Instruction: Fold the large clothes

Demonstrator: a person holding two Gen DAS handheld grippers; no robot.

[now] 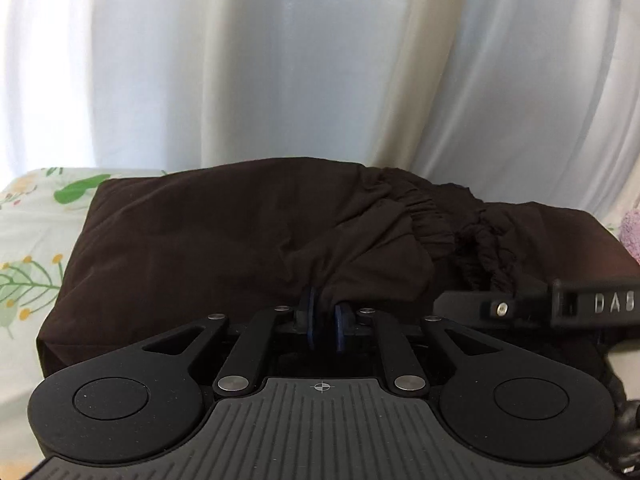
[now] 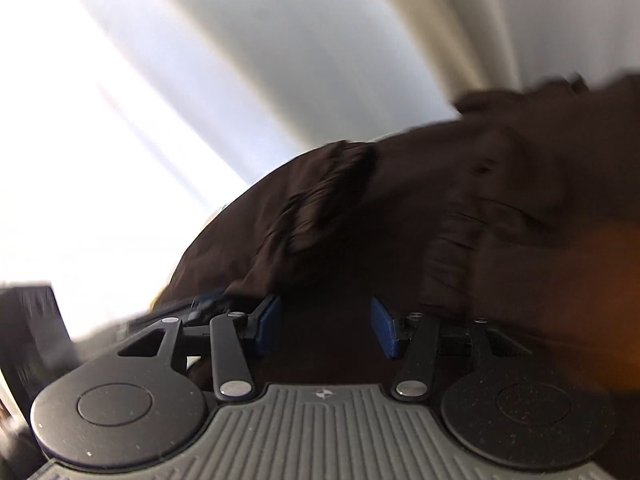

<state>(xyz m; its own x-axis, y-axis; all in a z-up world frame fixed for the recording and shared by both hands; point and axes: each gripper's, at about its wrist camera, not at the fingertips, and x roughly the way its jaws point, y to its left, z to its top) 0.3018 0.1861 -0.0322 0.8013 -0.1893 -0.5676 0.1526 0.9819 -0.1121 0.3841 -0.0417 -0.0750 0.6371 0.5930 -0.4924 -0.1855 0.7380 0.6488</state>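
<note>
Pinching a fold of the dark brown garment [image 1: 240,240], the left gripper [image 1: 325,326] is clenched on cloth; the garment lies bunched on a floral bed sheet [image 1: 28,280]. The right gripper [image 2: 325,326] is released, its blue pads apart over the fabric.

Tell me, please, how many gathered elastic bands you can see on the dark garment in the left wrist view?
2: one elastic band right of centre on the dark garment, another elastic band further right, beside the right gripper. More may be folded underneath.
</note>
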